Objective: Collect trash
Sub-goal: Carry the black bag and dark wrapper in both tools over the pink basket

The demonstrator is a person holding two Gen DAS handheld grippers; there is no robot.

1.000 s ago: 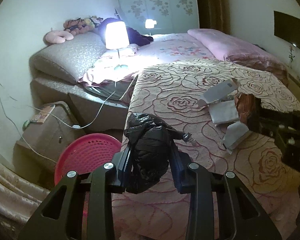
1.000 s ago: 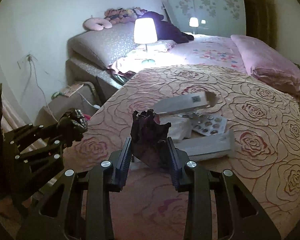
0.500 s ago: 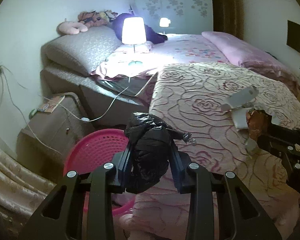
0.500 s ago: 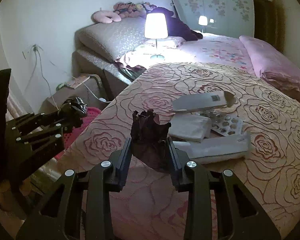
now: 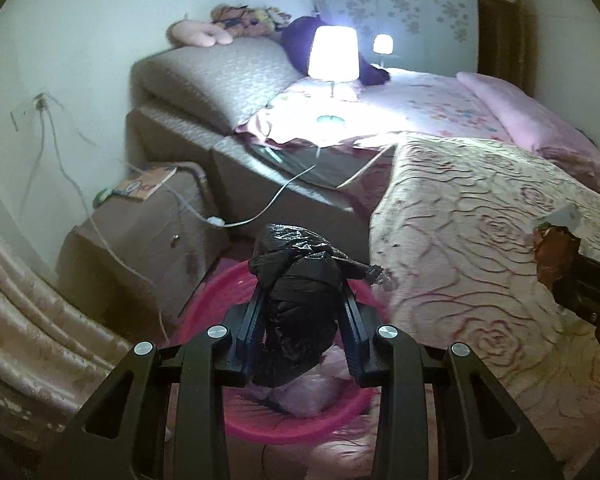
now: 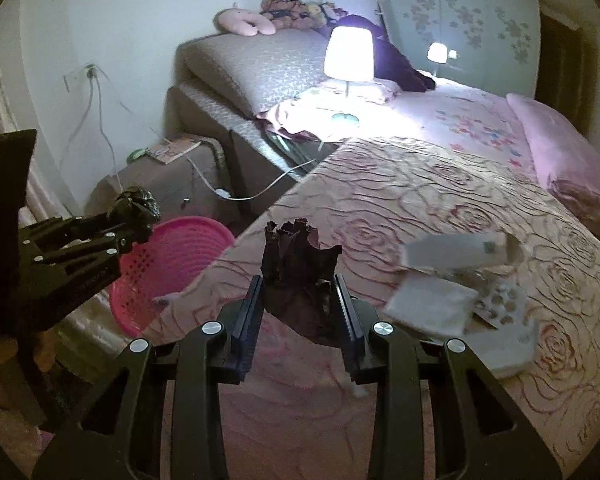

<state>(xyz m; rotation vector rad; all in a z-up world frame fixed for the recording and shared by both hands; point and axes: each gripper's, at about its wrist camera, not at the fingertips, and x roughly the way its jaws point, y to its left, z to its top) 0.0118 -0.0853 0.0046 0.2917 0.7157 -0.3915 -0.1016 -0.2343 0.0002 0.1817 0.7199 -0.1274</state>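
Left gripper (image 5: 302,316): clenched on the crumpled black bag (image 5: 296,300), above the pink basket (image 5: 284,428).
Right gripper (image 6: 298,304): grasping a dark brown wrapper (image 6: 300,268), over the bed (image 6: 440,184) edge.
Handling: both look light, soft, crushable; pinch the bulk.
Surroundings: paper scraps (image 6: 432,304) at 3 o'clock; cable (image 5: 260,212) at 11.

Bed (image 6: 440,184): rose-pattern cover at the near end, floral sheet w/ pink pillow (image 6: 568,160) toward far edge. Lit lamp (image 6: 348,60) stands near headboard-side edge. On cover, near right edge: white carton (image 6: 456,248), blister pack (image 6: 500,300), folded white packets (image 6: 428,308), touching/overlapping. Floor beside bed's left edge: pink basket (image 6: 172,264).
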